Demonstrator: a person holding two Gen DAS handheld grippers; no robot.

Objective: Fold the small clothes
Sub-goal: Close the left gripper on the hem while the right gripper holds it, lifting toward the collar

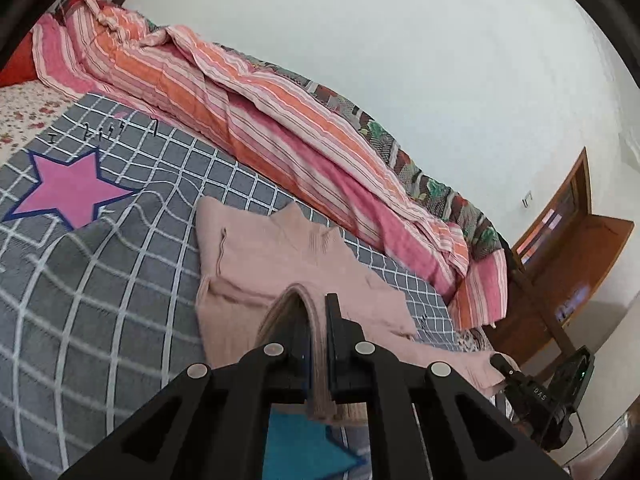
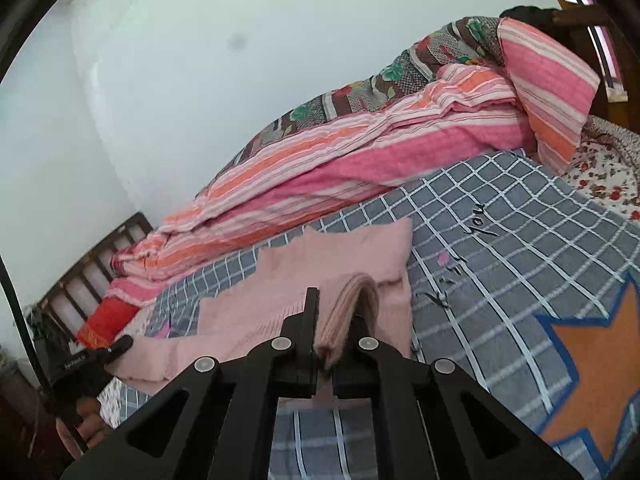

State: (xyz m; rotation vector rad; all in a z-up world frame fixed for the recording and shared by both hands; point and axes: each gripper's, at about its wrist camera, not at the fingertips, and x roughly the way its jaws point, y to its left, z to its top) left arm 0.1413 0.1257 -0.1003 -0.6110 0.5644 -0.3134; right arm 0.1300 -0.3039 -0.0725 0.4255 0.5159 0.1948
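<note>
A pale pink knit sweater [image 1: 276, 264] lies on the grey checked bed cover [image 1: 100, 280], collar toward the striped quilt. My left gripper [image 1: 316, 320] is shut on a bunched ribbed edge of the sweater and lifts it. My right gripper [image 2: 340, 320] is shut on another ribbed edge of the same sweater [image 2: 352, 256]. Each gripper shows at the edge of the other's view: the right one in the left wrist view [image 1: 504, 364], the left one in the right wrist view [image 2: 120, 346].
A pink and orange striped quilt [image 1: 248, 120] is heaped along the far side of the bed against the white wall. A wooden door [image 1: 568, 248] stands at the right. A wooden headboard [image 2: 92, 264] and a red pillow [image 2: 108, 320] are at one end.
</note>
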